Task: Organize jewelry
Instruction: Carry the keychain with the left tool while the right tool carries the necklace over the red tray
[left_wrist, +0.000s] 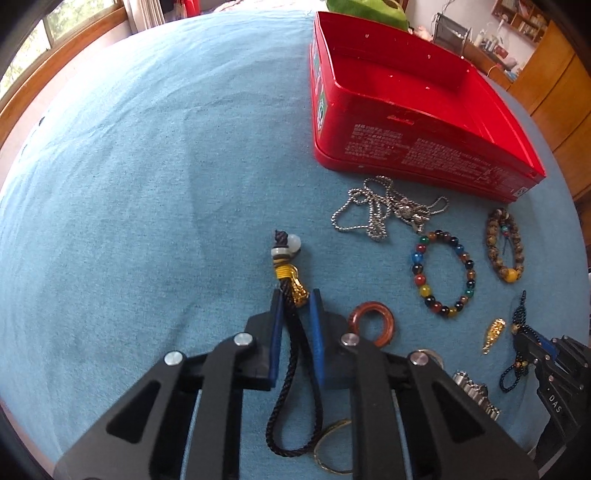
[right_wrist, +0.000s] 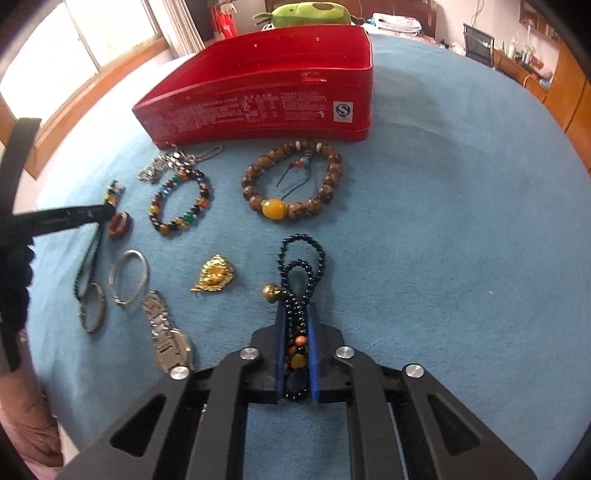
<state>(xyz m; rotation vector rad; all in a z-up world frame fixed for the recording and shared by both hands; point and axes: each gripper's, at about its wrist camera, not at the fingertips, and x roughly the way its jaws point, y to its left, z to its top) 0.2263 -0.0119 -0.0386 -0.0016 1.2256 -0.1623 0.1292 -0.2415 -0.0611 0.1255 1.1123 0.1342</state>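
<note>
Seen from the left wrist, the left gripper has its blue pads drawn nearly together on a black braided cord charm. The cord runs between the pads and loops back beneath the gripper body, while its gold ornament, yellow wrapping and pale bead stick out past the fingertips onto the blue cloth. Off to the right stands the open red tin, empty inside as far as can be seen. Just in front of it lie a silver ball chain, a multicoloured bead bracelet and a brown bead bracelet; a reddish ring sits just beside the right finger.

From the right wrist, the right gripper is likewise almost closed, pinching a dark beaded strand. Orange and amber beads sit between the pads, and two small loops and a little gold bell reach forward on the cloth. Left of it lie a gold pendant, a metal watch and two bangles.
</note>
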